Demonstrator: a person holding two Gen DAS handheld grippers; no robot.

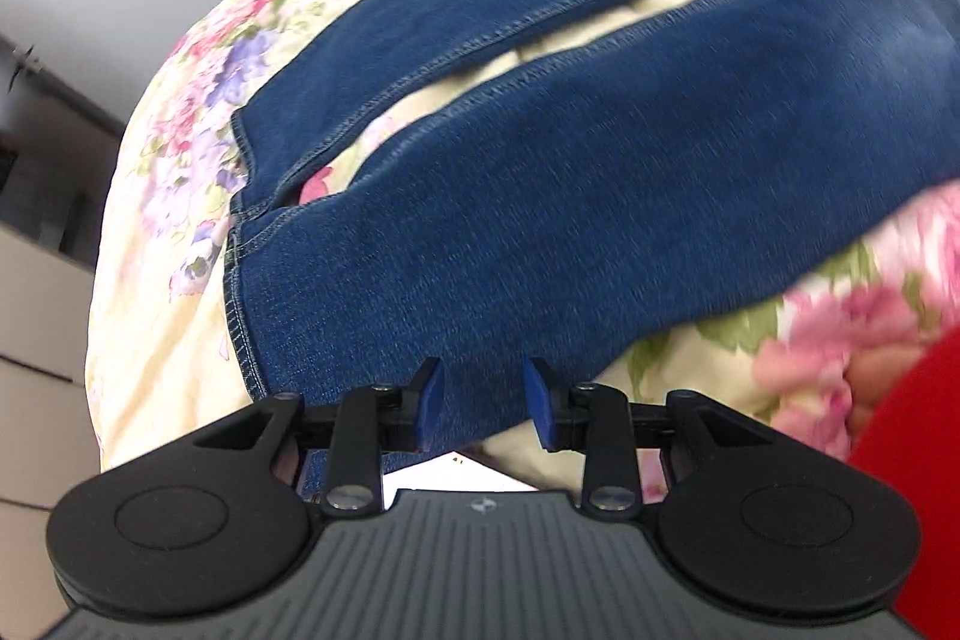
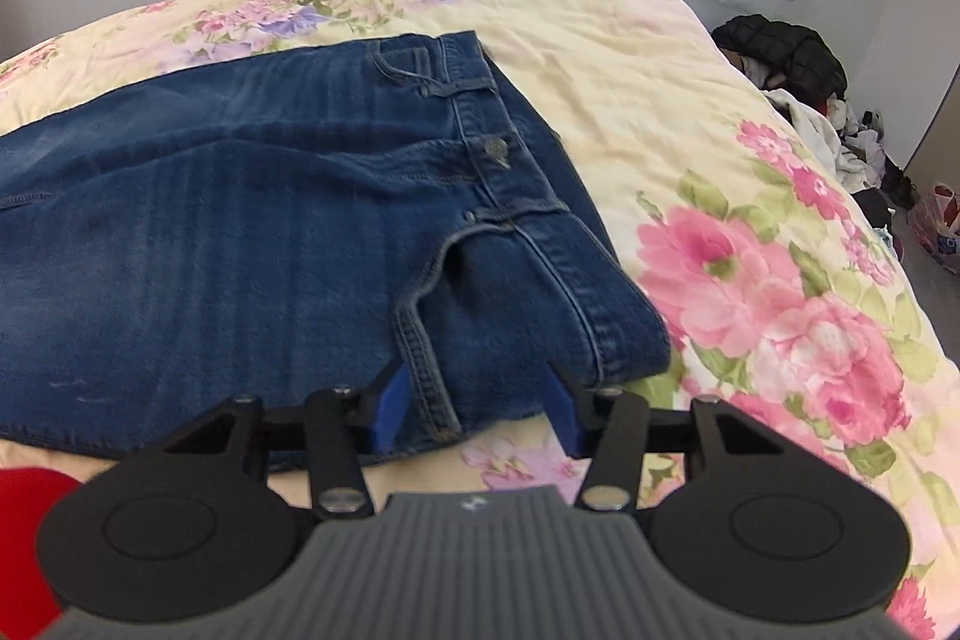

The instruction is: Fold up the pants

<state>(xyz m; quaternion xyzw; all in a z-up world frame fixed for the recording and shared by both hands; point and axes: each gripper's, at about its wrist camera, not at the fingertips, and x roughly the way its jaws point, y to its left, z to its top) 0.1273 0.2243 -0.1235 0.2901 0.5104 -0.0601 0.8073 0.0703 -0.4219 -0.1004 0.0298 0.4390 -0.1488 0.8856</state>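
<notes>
Blue denim pants lie flat on a floral bedspread. The left wrist view shows the two legs (image 1: 600, 196) with their hems toward the left. My left gripper (image 1: 483, 400) is open, its blue pads at either side of the near leg's lower edge. The right wrist view shows the waist end (image 2: 336, 232) with the button and pocket. My right gripper (image 2: 477, 403) is open, its pads straddling the near edge of the waist by the pocket seam. Neither gripper holds cloth.
The cream bedspread (image 2: 690, 100) with pink flowers covers the bed. A pile of clothes and a dark jacket (image 2: 786, 52) lies on the floor at the right. A red sleeve (image 1: 912, 460) shows at the frame edge. Drawers (image 1: 36, 292) stand at the left.
</notes>
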